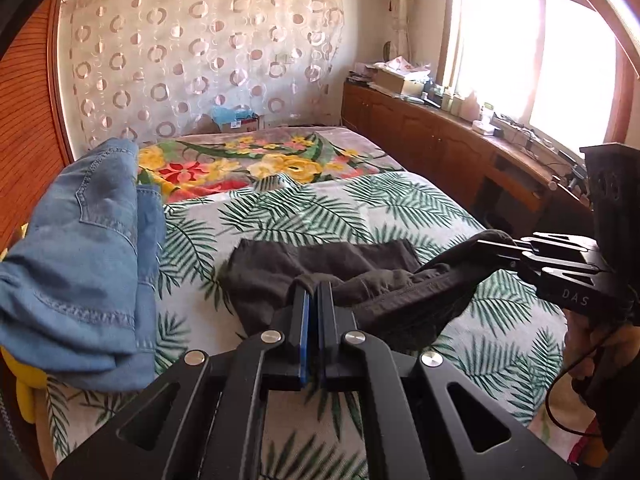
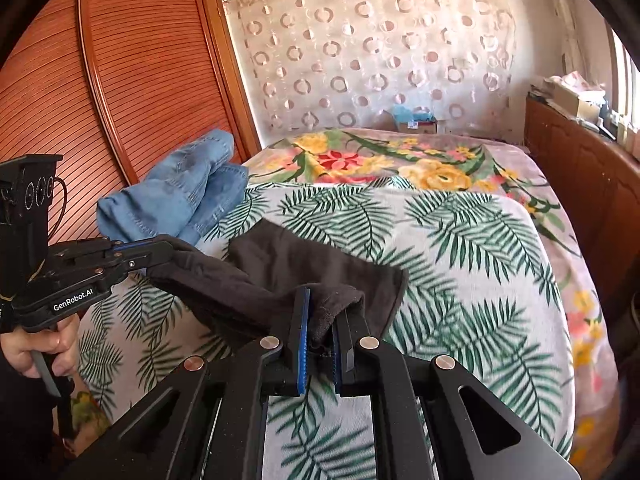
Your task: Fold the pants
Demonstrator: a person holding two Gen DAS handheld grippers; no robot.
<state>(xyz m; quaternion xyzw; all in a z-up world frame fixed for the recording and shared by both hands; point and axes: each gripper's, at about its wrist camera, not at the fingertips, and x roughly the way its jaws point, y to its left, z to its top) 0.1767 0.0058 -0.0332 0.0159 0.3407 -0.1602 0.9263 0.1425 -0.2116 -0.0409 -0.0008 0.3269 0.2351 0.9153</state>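
- Left wrist view: dark grey pants (image 1: pixel 320 264) lie across a palm-leaf blanket (image 1: pixel 420 208) on the bed, with blue jeans (image 1: pixel 80 260) heaped at nine o'clock, well apart from them.
- A floral blanket (image 1: pixel 240 164) covers the far end of the bed at twelve o'clock; beyond it a cardboard box (image 1: pixel 240 122) sits against a curtain printed with rings (image 1: pixel 200 52).
- A wooden cabinet (image 1: pixel 420 136) crowded with small items runs under the bright window (image 1: pixel 540 60) at two o'clock.
- Lettering "DAS" shows on the right gripper (image 1: pixel 484 250) at three o'clock; in the right wrist view "GenRobot.AI" reads on the left gripper (image 2: pixel 160 250) at nine o'clock.
- The left gripper (image 1: pixel 314 292) is pinched tight on a bunched edge of the pants, blue pads nearly meeting.
- The right gripper (image 2: pixel 322 320) is clamped on a thicker fold of the same edge, its jaws slightly parted by the cloth.
- Held between both grippers, the near edge hangs off the bed while the far part of the pants (image 2: pixel 312 256) rests flat.
- Their long axis runs from the grippers toward twelve o'clock, slanting slightly right in the right wrist view.
- A hand (image 2: pixel 44 348) grips the left gripper's handle beside a slatted wooden wardrobe (image 2: pixel 120 80).
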